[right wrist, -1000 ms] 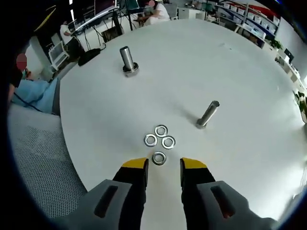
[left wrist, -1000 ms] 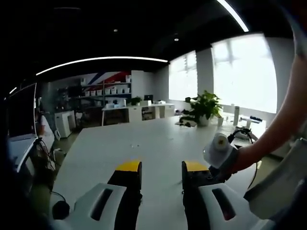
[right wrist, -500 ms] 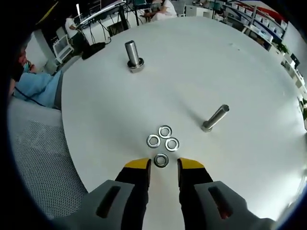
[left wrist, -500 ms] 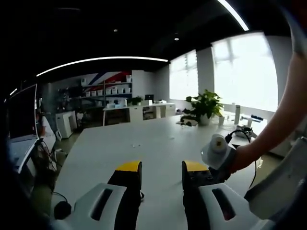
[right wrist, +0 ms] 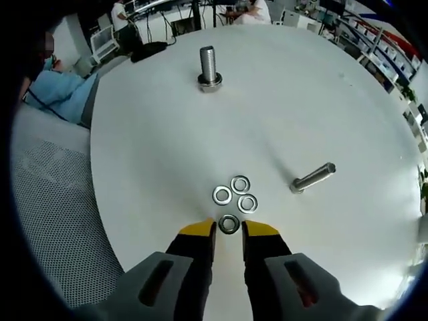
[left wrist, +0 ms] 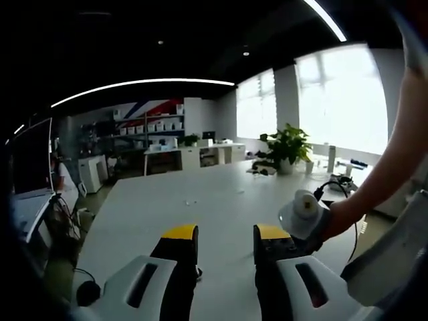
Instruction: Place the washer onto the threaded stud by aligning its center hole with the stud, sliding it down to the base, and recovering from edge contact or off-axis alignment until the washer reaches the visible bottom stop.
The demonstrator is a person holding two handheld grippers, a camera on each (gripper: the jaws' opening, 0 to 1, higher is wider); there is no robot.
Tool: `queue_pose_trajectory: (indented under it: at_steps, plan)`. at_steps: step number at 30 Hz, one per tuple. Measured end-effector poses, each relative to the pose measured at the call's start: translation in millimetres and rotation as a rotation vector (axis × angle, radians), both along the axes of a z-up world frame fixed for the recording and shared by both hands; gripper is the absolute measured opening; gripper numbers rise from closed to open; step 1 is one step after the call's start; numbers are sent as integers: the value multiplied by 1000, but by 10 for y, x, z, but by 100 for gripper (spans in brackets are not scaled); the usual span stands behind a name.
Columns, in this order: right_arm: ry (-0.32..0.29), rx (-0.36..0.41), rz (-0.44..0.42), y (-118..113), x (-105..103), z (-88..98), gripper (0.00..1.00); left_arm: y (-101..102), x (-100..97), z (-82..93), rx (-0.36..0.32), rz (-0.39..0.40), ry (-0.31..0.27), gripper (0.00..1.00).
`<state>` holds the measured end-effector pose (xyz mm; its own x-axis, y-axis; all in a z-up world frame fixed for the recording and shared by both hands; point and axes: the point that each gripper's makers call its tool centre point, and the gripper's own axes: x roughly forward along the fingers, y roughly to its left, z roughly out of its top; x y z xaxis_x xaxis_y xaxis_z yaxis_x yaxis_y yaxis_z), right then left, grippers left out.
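Washer (right wrist: 229, 224): nearest of four, lying flat on the white table (right wrist: 154, 154) right at the tips of the right gripper (right wrist: 229, 231), in the narrow gap between the jaws. Not lifted; whether the pads touch its rim cannot be told.

Items, largest to smallest:

1. Table. Broad, pale top that carries all the hardware; its near edge curves just below the washers, a grey mesh surface (right wrist: 53, 200) beside it.

2. Right gripper. Yellow-tipped jaws drawn close together but not shut, nothing gripped for certain. Aimed down at the nearest washer, presumably to pinch it by the edge.

3. Left gripper (left wrist: 224, 234). Jaws parted to a moderate gap and empty, held level over the table and looking across the room, apparently parked out of the way. A person's hand (left wrist: 341, 217) is at its right.

4. Upright stud (right wrist: 208, 67). Stands on its wide base near the far side, well apart from the washers.

5. Second stud (right wrist: 313, 178). To the right of the washers, seen at a slant.

6. Three spare washers (right wrist: 239, 194). Clustered flat, close together, just beyond the chosen one.
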<state>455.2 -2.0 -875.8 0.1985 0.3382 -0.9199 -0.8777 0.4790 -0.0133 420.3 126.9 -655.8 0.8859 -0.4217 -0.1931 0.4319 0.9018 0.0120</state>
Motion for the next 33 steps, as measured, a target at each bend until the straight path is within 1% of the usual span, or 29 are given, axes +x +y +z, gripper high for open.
queue_pose_trajectory:
  at_steps: [4,8,13,15,19,23,30,33]
  plan:
    - [6,3,0,-15,14,-7,16,2,3,1,-7,1,1,31]
    - [18,8,-8,-16,24,-14,15,6,2,-2,-6,1,3,31]
    - [36,-54,29,3,11,-8,15,6,1,-2,-7,2,4,31]
    - [38,-64,38,5,12,-9,14,-1,0,-4,-4,0,4,31]
    - [48,-55,17,-12,23,-13,14,-8,-2,-6,-1,-3,5,31]
    - [38,-60,25,-13,15,-17,13,-3,0,-9,0,-2,7,30]
    - [44,-68,37,-9,25,-22,13,-2,1,-14,3,-2,8,30]
    - [46,-62,29,-6,22,-12,13,-2,2,-6,2,-2,6,30]
